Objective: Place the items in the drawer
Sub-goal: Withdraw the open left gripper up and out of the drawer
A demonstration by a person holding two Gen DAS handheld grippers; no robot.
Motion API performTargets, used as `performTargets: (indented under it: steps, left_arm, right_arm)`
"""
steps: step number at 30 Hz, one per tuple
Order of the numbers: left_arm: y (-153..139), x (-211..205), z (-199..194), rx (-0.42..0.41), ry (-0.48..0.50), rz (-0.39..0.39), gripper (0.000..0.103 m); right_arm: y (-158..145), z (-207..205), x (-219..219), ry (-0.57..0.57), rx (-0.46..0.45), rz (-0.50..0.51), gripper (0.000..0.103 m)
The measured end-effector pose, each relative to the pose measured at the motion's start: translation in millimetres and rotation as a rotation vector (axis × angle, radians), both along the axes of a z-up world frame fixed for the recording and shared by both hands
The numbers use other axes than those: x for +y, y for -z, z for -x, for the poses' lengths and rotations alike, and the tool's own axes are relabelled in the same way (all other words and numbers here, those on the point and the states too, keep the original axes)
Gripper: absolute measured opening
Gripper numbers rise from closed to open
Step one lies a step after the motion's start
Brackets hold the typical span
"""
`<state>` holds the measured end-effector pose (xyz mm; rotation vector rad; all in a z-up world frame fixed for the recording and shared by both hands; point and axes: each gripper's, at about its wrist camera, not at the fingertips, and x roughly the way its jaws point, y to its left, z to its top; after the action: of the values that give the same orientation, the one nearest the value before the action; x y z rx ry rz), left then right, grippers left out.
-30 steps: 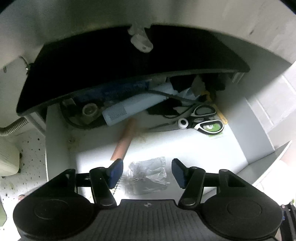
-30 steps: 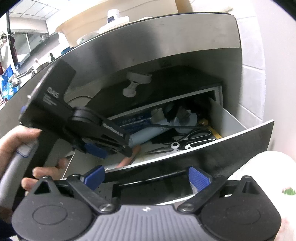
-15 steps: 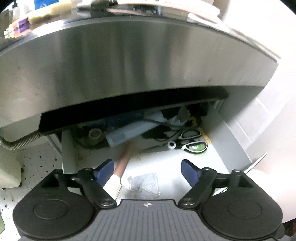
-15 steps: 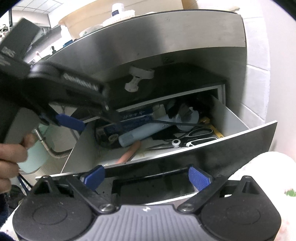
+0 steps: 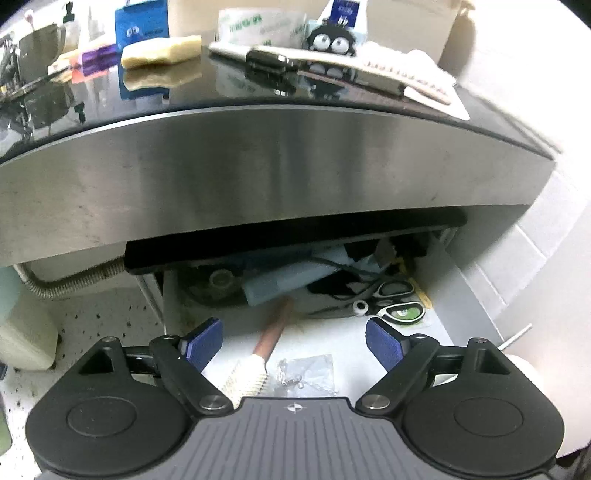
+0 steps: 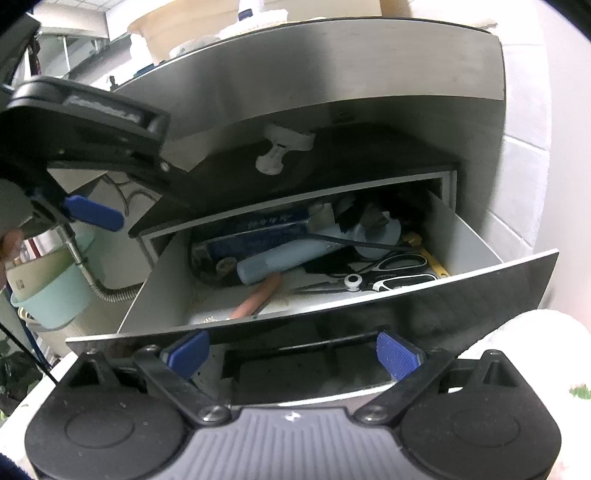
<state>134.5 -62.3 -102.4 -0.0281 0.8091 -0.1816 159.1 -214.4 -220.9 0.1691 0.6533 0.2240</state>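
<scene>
Two claws, both spread apart and holding nothing: left claw [image 5: 294, 341] above the drawer [image 6: 476, 240], right claw [image 6: 293, 352] before its dark front panel [image 6: 406, 299]. Drawer stands pulled out under the steel counter [image 5: 258, 170]. Contents, near to far: brush [image 5: 260, 360], bristle head nearest the front, wooden handle running back and a little rightward, long axis roughly front-to-back; clear bag [image 5: 308, 371] just beside it; scissors [image 5: 395, 306] right of centre, lying crosswise, handles to the right; blue tube [image 6: 280, 258], long axis crosswise; box and cable clutter behind, indistinct. Progress, as judged: items lie in the drawer; a sponge [image 5: 160, 51], tape roll [image 5: 258, 22] and other goods sit on the counter top, whether meant for the drawer cannot be told.
</scene>
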Motion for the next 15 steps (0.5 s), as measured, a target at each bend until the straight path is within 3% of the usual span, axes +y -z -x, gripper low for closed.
performTargets:
  steps: [7,15]
  left_arm:
    - [-8.2,27.9,31.1,-0.135,-0.042,0.030,0.093]
    - [-6.2,48.3,68.2,-0.199,-0.147,0.059,0.094]
  right_arm:
    - [4.4,-4.5,4.0,-0.007,0.032,0.025,0.098]
    - [8.9,-8.6,10.0,-0.019,0.062,0.061,0.098]
